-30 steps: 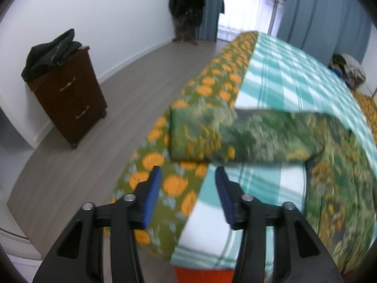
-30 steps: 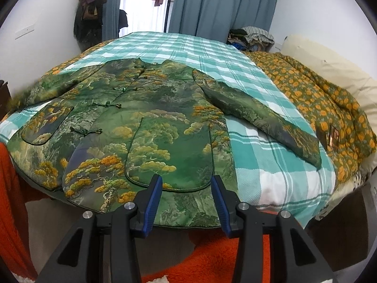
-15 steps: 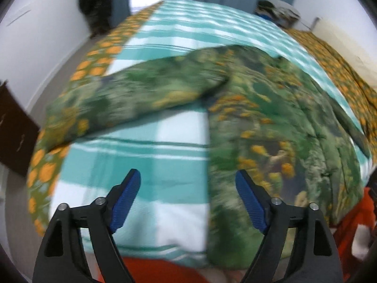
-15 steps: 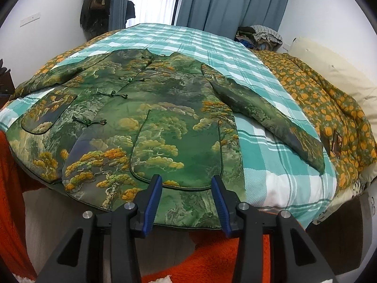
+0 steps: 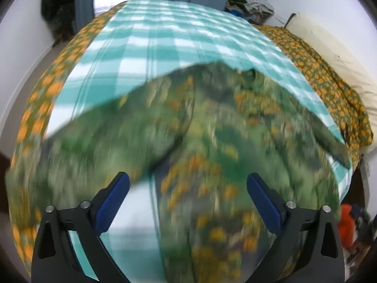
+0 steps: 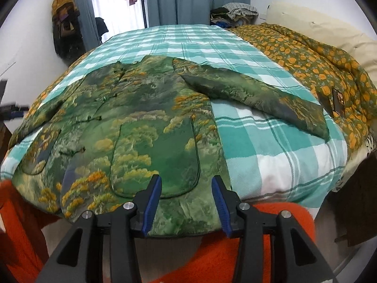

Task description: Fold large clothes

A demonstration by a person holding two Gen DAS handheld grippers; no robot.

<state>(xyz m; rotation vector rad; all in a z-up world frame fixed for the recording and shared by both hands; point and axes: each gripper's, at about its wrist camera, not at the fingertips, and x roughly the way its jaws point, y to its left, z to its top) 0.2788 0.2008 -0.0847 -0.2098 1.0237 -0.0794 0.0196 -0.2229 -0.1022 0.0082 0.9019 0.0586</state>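
A large green jacket with a tree-and-landscape print lies spread flat on the teal checked blanket, front up, both sleeves out to the sides. Its right sleeve angles toward the bed's right edge. My right gripper is open just above the jacket's hem at the near bed edge, holding nothing. In the blurred left wrist view the jacket fills the middle, its left sleeve stretching left. My left gripper is wide open over the jacket, empty.
An orange-flowered green quilt and cream pillow lie along the bed's right side. An orange fleece cover hangs below the near edge. Blue curtains, hanging clothes and a clothes pile stand behind the bed.
My left gripper has swung right from the floor side onto the jacket and opened wider. My right gripper has moved closer to the hem.
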